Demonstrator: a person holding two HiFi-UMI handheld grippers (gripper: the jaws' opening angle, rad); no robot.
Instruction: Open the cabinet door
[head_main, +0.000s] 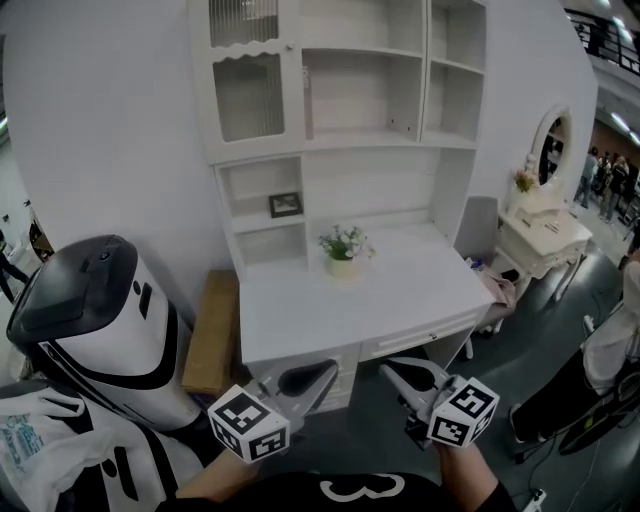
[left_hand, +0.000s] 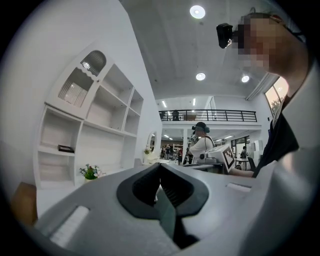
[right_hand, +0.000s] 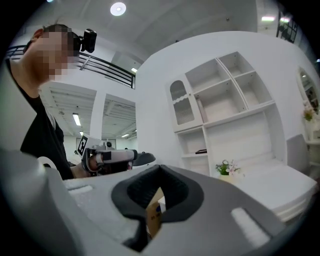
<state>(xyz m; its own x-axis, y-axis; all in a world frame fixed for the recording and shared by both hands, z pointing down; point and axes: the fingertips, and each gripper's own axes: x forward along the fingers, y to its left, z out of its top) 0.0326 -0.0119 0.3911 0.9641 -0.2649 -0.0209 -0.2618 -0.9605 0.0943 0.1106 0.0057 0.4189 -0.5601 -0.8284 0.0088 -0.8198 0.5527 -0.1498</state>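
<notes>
The white cabinet door with a ribbed glass pane is closed at the upper left of the hutch above the white desk. It also shows in the left gripper view as the cabinet door and in the right gripper view as the cabinet door. My left gripper and right gripper are held low in front of the desk, well below the door, their tips facing each other. The left gripper is shut on nothing. The right gripper is also shut and empty.
On the desk stands a small flower pot, and a picture frame sits in a shelf niche. A cardboard box and a white-and-black machine stand left of the desk. A grey chair and a dressing table stand at the right.
</notes>
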